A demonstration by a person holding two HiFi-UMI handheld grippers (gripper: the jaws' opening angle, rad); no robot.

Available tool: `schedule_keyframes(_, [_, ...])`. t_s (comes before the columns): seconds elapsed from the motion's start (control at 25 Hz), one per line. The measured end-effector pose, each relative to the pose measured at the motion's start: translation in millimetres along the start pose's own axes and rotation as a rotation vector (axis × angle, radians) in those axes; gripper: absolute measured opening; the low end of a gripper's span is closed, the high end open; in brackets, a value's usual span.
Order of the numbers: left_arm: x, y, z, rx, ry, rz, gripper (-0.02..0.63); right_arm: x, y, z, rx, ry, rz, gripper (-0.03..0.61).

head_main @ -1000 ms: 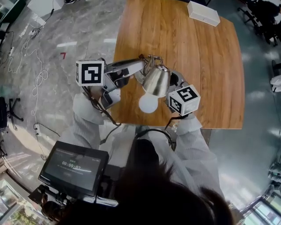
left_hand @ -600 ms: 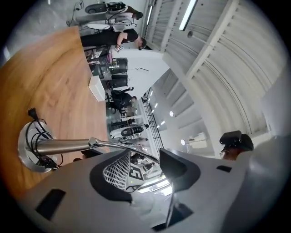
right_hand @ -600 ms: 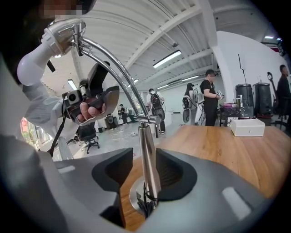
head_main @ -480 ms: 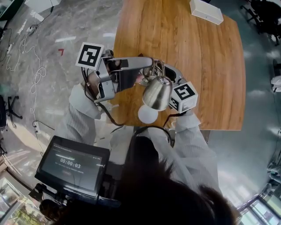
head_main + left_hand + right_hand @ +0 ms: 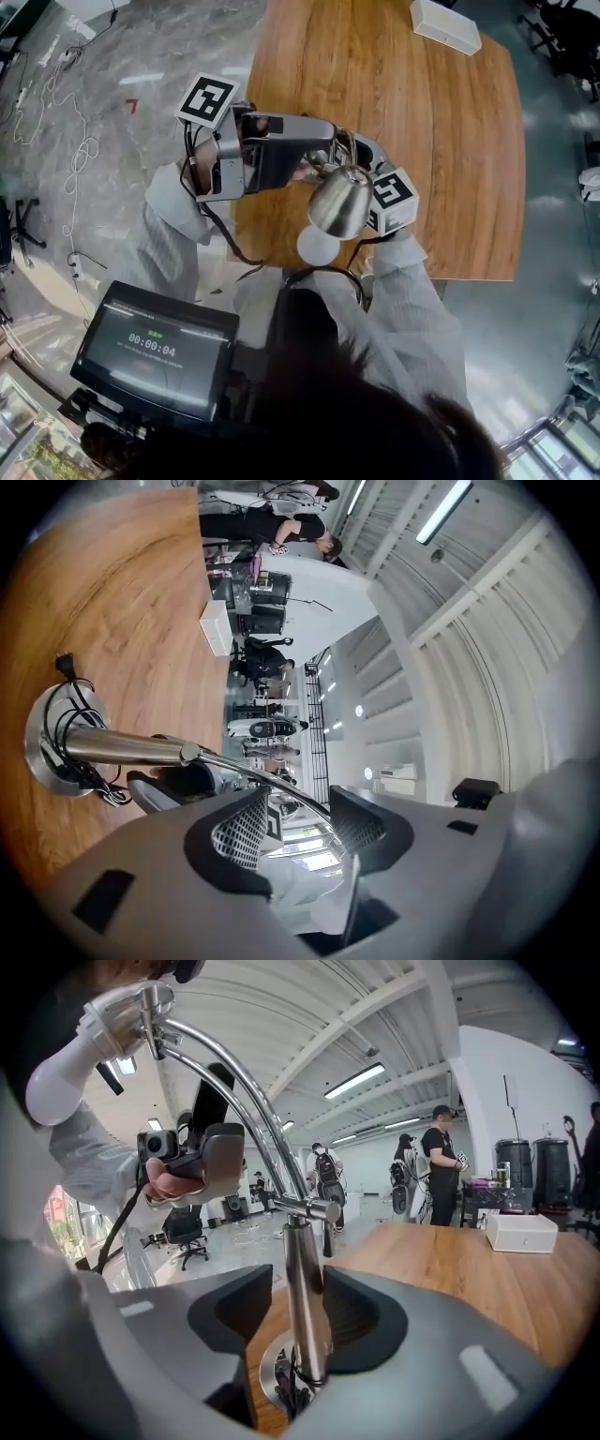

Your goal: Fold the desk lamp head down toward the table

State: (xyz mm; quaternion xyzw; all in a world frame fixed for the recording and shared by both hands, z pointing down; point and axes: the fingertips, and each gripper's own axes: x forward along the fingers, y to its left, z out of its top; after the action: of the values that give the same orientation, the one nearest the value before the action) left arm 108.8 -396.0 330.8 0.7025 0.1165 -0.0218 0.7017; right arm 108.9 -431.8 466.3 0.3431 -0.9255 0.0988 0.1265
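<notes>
The desk lamp stands near the front edge of the wooden table. Its chrome head with a white bulb hangs over that edge. My left gripper reaches in from the left beside the curved chrome arm. Its jaws are opening, and the arm runs past the tips without the pads pressing on it. My right gripper lies partly hidden under the head. Its jaws are opening around the upright pole, with a gap at the left pad. The round base carries a coiled cord.
A white box lies at the table's far end. The table's front edge runs just under the lamp head. Cables trail on the marble floor to the left. People stand beyond the table. A screen hangs at my chest.
My left gripper has rolled over and moved up and to the right along the lamp arm, its jaws wider. The lamp head and right gripper have hardly shifted.
</notes>
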Motion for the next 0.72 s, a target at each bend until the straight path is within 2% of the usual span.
schedule_keyframes(0.12, [5.1, -0.7, -2.3, -0.025, 0.01, -0.005, 0.192, -0.9, 1.3, 2.0, 0.009, 0.014, 0.0, 0.14])
schedule_keyframes(0.2, [10.2, -2.5, -3.3, -0.021, 0.013, -0.002, 0.19, -1.3, 1.9, 3.1, 0.014, 0.022, 0.0, 0.123])
schedule_keyframes(0.48, [10.2, -5.7, -6.1, -0.017, 0.011, -0.009, 0.173, -2.0, 2.0, 5.6, 0.014, 0.04, -0.002, 0.123])
schedule_keyframes(0.64, [9.2, -6.4, -9.4, 0.021, 0.016, 0.011, 0.172, -1.4, 4.9, 8.0, 0.025, 0.053, 0.004, 0.123])
schedule_keyframes(0.72, [8.0, -3.1, -17.2, 0.071, 0.04, 0.053, 0.172, -0.2, 9.1, 10.0, 0.045, 0.063, 0.015, 0.121])
